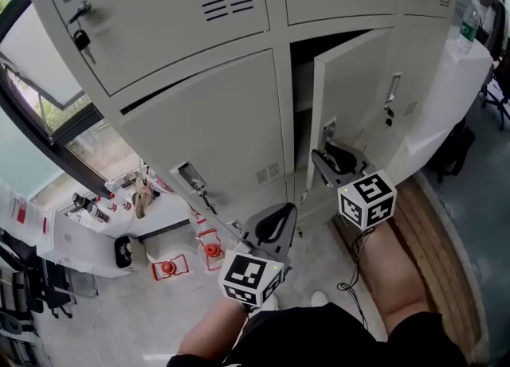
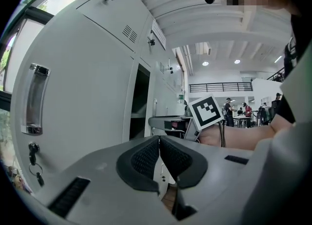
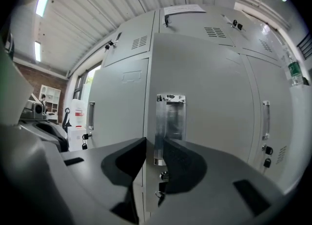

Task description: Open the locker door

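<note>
- Head view: the door [image 1: 358, 95] is standing ajar, with the dark inside of the locker [image 1: 301, 79] showing beside it. The right gripper [image 1: 328, 149] is sitting at the door's free edge, and the left gripper [image 1: 277, 216] is hanging lower, well apart from the door.
- Left gripper view: its fingers [image 2: 144, 159] are pressing together on nothing.
- Right gripper view: the fingers [image 3: 122, 163] are pinching the door's edge, just below the handle [image 3: 169, 121].
- Progress: the latch looks beaten and the door is partway out; swinging it wide is probably what's left.
</note>
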Demonstrator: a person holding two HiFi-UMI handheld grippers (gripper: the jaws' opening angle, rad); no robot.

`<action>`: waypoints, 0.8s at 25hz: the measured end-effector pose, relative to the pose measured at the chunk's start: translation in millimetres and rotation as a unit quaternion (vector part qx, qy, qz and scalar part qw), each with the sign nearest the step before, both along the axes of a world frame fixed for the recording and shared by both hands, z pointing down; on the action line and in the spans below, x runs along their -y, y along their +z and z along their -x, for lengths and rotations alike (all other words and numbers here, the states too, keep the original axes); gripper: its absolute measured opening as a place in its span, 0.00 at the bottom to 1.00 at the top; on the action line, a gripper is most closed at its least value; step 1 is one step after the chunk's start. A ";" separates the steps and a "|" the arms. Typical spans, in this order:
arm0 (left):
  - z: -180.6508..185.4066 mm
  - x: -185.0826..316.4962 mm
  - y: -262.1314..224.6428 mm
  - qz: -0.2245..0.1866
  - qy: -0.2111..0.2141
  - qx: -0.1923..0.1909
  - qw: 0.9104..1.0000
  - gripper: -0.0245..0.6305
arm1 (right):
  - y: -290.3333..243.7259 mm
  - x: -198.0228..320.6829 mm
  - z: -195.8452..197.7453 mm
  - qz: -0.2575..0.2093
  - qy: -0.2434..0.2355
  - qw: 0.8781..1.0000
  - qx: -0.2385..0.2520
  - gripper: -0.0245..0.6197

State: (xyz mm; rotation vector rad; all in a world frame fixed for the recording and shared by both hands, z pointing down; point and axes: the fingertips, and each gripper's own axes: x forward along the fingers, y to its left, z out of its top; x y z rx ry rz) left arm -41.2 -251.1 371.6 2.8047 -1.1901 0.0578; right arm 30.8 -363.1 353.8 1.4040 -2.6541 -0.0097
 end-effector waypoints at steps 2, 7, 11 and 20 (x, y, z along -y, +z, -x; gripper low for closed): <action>-6.1 -2.7 -0.7 -0.001 0.008 -0.001 1.000 0.07 | 0.0 -6.8 -4.8 0.001 -0.004 1.000 0.002 0.29; -20.6 -8.7 -1.7 -0.001 0.027 -0.003 1.000 0.07 | 0.2 -24.8 -19.1 0.000 -0.010 1.000 0.003 0.29; -34.7 -14.2 -3.6 -0.003 0.045 -0.005 0.999 0.07 | 0.0 -39.5 -33.2 0.000 -0.016 1.000 0.004 0.30; -67.9 -25.1 -5.0 -0.007 0.092 -0.007 0.996 0.07 | 0.2 -67.6 -70.2 -0.007 -0.025 1.000 0.002 0.32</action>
